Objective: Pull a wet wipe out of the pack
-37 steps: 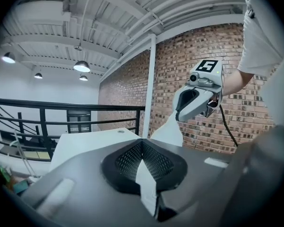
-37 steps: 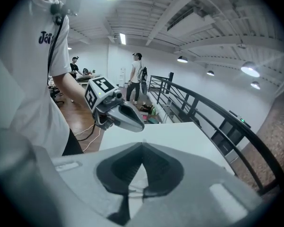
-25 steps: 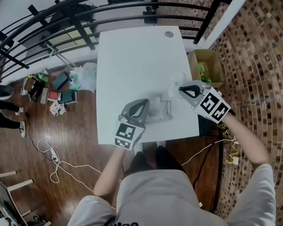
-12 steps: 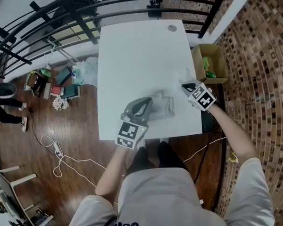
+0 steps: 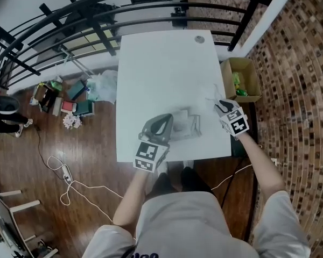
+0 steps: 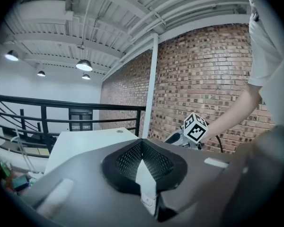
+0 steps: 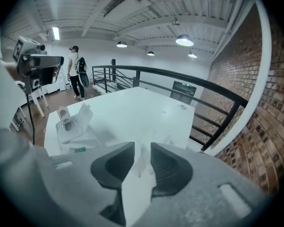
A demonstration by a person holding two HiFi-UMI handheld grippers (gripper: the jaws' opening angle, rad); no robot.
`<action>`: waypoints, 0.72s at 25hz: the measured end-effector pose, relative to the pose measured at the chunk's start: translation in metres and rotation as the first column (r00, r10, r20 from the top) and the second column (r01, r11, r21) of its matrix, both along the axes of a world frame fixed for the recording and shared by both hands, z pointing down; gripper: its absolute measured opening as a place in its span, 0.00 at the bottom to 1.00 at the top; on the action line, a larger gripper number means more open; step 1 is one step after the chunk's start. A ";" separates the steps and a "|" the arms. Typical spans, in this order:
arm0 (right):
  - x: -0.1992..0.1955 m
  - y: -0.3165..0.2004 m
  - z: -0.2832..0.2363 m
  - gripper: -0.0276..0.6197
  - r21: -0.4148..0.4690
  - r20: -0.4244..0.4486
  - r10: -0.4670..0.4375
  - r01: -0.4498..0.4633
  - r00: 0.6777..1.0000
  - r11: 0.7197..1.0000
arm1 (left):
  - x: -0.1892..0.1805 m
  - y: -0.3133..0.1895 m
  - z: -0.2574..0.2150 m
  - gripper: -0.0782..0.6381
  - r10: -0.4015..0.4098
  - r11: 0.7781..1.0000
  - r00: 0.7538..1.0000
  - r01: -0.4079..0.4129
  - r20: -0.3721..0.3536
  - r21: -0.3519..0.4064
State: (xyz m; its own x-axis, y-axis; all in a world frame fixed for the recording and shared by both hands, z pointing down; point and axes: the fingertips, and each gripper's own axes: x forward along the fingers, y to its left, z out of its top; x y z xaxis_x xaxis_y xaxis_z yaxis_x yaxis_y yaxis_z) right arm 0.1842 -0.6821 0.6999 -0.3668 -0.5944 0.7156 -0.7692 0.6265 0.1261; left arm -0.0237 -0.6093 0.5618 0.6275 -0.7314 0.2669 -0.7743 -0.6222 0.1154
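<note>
Fingers (image 7: 173,167) of right gripper (image 7: 142,144) just opening, wet wipe (image 7: 144,161) slack between them

left gripper (image 5: 165,120): lying near the tabletop's (image 5: 161,63) near edge, pointing almost level, jaws meeting at the tips | right gripper (image 5: 219,105): tilting down at the right edge, jaws just opening, wet wipe (image 7: 144,161) sitting loose between them

In the head view the left gripper (image 5: 167,121) covers the left part of the pack (image 5: 189,123), and in its own view its body hides the pack altogether. The wipe (image 7: 143,163) between the right gripper's (image 7: 141,148) just-opened jaws is a white blur on the white surface (image 7: 132,108), its edges lost. The box's (image 5: 247,64) contents are too small to tell.
</note>
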 end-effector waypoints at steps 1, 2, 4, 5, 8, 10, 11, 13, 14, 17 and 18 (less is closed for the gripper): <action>-0.002 0.005 -0.012 0.19 0.026 0.017 0.008 -0.008 1.000 1.000 | -0.001 0.001 -0.005 0.13 0.000 1.000 1.000 0.000 -0.004 0.011; -0.006 0.009 -0.025 0.18 0.053 0.039 0.015 -0.017 0.999 0.998 | -0.003 0.002 -0.011 0.13 -0.001 1.000 1.000 0.002 -0.009 0.022; -0.017 0.017 -0.053 0.16 0.105 0.085 0.023 -0.032 0.996 0.994 | -0.010 0.003 -0.023 0.13 -0.010 0.999 0.999 0.011 -0.033 0.038; -0.024 0.021 -0.066 0.16 0.128 0.105 0.025 -0.039 0.994 0.991 | -0.014 0.003 -0.030 0.13 -0.016 0.999 0.999 0.018 -0.051 0.043; -0.044 0.035 -0.104 0.12 0.198 0.157 0.032 -0.063 0.987 0.978 | -0.022 0.007 -0.049 0.13 -0.015 0.997 0.996 0.022 -0.088 0.071; -0.055 0.044 -0.129 0.09 0.251 0.186 0.038 -0.084 0.982 0.964 | -0.022 0.013 -0.063 0.13 0.009 0.997 0.995 -0.002 -0.098 0.077; -0.061 0.050 -0.140 0.07 0.275 0.198 0.039 -0.093 0.979 0.957 | -0.023 0.017 -0.069 0.13 0.019 0.997 0.995 -0.012 -0.102 0.076; -0.075 0.066 -0.159 0.03 0.312 0.226 0.034 -0.106 0.973 0.944 | -0.029 0.026 -0.076 0.13 0.025 0.996 0.994 -0.016 -0.104 0.087; -0.083 0.075 -0.167 0.03 0.325 0.245 0.031 -0.112 0.969 0.939 | -0.033 0.030 -0.078 0.13 0.024 0.994 0.995 -0.013 -0.100 0.107; -0.104 0.101 -0.192 0.03 0.362 0.311 0.031 -0.149 0.950 0.920 | -0.042 0.040 -0.087 0.13 0.012 0.980 0.998 0.001 -0.062 0.201; -0.110 0.108 -0.201 0.03 0.373 0.338 0.031 -0.164 0.941 0.913 | -0.043 0.044 -0.090 0.13 0.003 0.975 0.999 0.009 -0.054 0.221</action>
State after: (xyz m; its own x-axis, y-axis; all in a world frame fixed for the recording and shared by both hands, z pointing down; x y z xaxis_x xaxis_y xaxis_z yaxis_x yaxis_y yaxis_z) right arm 0.0741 -0.5739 0.4992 -0.4596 -0.8453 0.2726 -0.8640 0.4966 0.0831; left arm -0.0669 -0.5657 0.4718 0.6342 -0.7705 0.0643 -0.7726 -0.6347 0.0162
